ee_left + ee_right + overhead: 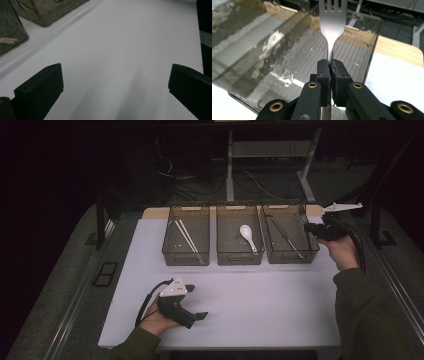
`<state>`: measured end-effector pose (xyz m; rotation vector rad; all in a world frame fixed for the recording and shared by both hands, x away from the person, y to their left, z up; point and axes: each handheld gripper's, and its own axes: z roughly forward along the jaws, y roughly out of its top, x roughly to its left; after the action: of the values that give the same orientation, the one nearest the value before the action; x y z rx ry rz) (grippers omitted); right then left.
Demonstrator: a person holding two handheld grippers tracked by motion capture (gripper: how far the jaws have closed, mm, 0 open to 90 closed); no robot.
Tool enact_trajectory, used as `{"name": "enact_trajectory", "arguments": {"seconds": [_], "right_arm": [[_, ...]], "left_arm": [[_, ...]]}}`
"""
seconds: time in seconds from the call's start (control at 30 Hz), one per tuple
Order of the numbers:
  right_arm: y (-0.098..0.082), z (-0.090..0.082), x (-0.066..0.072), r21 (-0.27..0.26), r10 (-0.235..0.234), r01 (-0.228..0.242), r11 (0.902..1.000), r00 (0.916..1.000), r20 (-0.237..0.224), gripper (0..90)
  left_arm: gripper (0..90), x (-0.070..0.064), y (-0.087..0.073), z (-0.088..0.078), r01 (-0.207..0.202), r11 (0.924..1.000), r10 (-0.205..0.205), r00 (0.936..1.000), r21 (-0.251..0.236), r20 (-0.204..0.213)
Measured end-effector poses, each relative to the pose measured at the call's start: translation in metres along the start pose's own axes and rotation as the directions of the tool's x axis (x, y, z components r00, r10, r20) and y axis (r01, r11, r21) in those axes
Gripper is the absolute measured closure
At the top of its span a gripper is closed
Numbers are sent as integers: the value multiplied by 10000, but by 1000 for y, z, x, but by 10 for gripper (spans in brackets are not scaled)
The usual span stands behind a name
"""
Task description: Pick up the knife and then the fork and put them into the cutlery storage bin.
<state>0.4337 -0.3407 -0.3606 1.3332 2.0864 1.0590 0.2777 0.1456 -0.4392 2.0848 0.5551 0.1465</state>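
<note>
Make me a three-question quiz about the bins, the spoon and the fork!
1. Where is the white spoon?
A. middle bin
B. left bin
C. on the table

2. How many clear bins stand in the row?
A. two
B. three
C. five

3. What is the right gripper doing?
A. standing open
B. clamping a fork
C. clamping chopsticks

Answers:
1 A, it lies in the middle bin.
2 B, three stand side by side.
3 B, its jaws are shut on the fork handle.

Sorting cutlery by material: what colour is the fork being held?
Plain silver-grey metal fork, clearest in the right gripper view.
</note>
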Motion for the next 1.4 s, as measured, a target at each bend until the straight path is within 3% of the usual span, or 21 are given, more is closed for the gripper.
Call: {"name": "enact_trajectory", "arguments": {"seconds": [0.4,0.67,0.87,1.2,1.4], "right_arm": [[-14,17,-2,958,20,-31,9954,9999,120,853],[-13,26,1,1114,-36,10,9938,9997,232,836],[-11,26,2,865,167,-192,9961,9994,293,713],[-10,14,7,345,598,-580,9977,9967,-546,468],[-12,5,13,24,732,-733,9973,9920,-1025,388]], "left_arm": [[0,0,0,1,4,10000,-4,10000,69,22],[0,0,0,1,-10,10000,10,10000,74,35],[0,0,0,0,6,10000,-6,10000,50,30],[0,0,0,1,-5,10000,5,10000,71,10],[0,1,0,1,36,10000,-36,10000,37,-34]]}}
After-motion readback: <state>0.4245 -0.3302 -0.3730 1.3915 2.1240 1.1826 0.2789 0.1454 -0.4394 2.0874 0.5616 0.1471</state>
